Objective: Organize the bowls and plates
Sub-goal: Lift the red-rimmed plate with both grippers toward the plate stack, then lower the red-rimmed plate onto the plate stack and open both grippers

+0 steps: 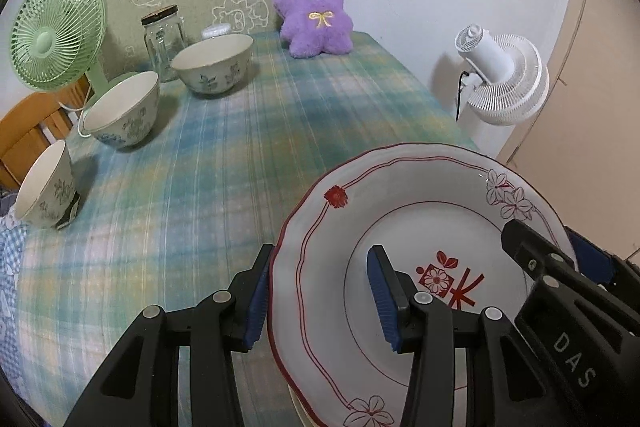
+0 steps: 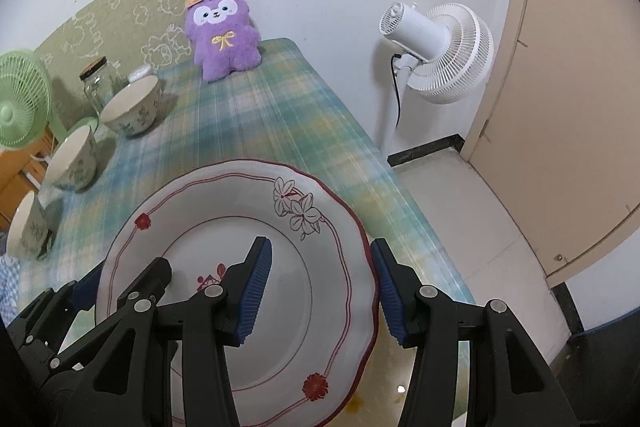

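A white plate with red rim line and flower prints (image 1: 404, 227) lies at the table's near right edge; it also shows in the right wrist view (image 2: 240, 211). My left gripper (image 1: 322, 301) is open and straddles the plate's left rim, one finger outside, one over the plate. My right gripper (image 2: 320, 291) is open and straddles the plate's right rim the same way. Three floral bowls stand along the left: a far one (image 1: 214, 65), a middle one (image 1: 122, 109) and a near one (image 1: 44, 185).
A plaid cloth (image 1: 200, 187) covers the table. A green fan (image 1: 56, 31), a glass jar (image 1: 162, 39) and a purple plush toy (image 1: 314, 11) stand at the back. A white floor fan (image 2: 436, 47) and a door (image 2: 560, 87) are to the right.
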Motion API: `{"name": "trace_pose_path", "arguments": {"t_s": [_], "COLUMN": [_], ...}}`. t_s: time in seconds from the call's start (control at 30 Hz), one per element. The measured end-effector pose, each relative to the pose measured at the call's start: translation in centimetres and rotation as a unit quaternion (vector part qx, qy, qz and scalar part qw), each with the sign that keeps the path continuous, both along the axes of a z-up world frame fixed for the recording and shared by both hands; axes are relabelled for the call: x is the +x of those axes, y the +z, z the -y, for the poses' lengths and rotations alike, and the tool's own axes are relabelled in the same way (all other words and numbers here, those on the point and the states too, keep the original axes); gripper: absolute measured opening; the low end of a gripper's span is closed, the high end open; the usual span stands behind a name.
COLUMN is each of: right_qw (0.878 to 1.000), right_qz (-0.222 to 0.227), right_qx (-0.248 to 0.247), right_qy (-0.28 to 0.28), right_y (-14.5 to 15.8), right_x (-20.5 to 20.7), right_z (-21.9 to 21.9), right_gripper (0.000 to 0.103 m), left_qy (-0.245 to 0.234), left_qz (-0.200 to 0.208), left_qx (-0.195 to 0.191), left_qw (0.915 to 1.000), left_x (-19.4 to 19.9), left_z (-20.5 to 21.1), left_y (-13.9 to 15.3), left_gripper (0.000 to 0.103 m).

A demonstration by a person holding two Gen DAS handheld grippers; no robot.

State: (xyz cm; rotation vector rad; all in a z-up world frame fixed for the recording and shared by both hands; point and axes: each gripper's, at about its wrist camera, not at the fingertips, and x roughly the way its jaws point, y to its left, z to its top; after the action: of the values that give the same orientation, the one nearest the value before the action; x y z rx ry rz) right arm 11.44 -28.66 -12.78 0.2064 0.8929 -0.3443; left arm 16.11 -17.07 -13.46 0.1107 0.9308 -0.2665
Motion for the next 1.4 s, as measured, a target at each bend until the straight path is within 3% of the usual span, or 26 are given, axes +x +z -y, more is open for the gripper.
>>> {"name": "trace_pose_path", "arguments": {"t_s": [0.2, 0.57, 0.97, 1.17, 1.4], "right_qw": [1.000, 0.999, 1.000, 0.999, 0.999], "right_qz": [-0.016, -0.026, -0.030, -0.031, -0.027], "right_qx": [0.005, 0.022, -0.007, -0.030, -0.012], "right_qy": [-0.003, -0.002, 0.000, 0.005, 0.021], "right_y": [-1.6, -3.0, -3.3, -3.5, -3.3], "right_x": [-1.3, -2.3, -1.9, -1.5, -1.4], "right_z": [0.3, 0.7, 0.1, 0.1, 1.4], "right_gripper": [0.056, 0.056, 0.056, 0.056, 0.056], "left_qy": [-0.004, -0.003, 0.023, 0.026, 0.030], "left_qz": [-0.005, 0.023, 0.042, 0.049, 0.034], "left_qx": [0.007, 0.046, 0.066, 0.077, 0.067], "left_qw": [1.0000, 0.9987, 0.9966, 0.9955, 0.9967], "left_x": [-1.5, -3.1, -3.3, -3.5, -3.2], "left_z": [0.3, 1.0, 1.6, 2.3, 2.2], "left_y": [-1.2, -1.8, -2.3, -2.6, -2.3], "left_gripper": [0.046, 0.046, 0.049, 0.058, 0.065]}}
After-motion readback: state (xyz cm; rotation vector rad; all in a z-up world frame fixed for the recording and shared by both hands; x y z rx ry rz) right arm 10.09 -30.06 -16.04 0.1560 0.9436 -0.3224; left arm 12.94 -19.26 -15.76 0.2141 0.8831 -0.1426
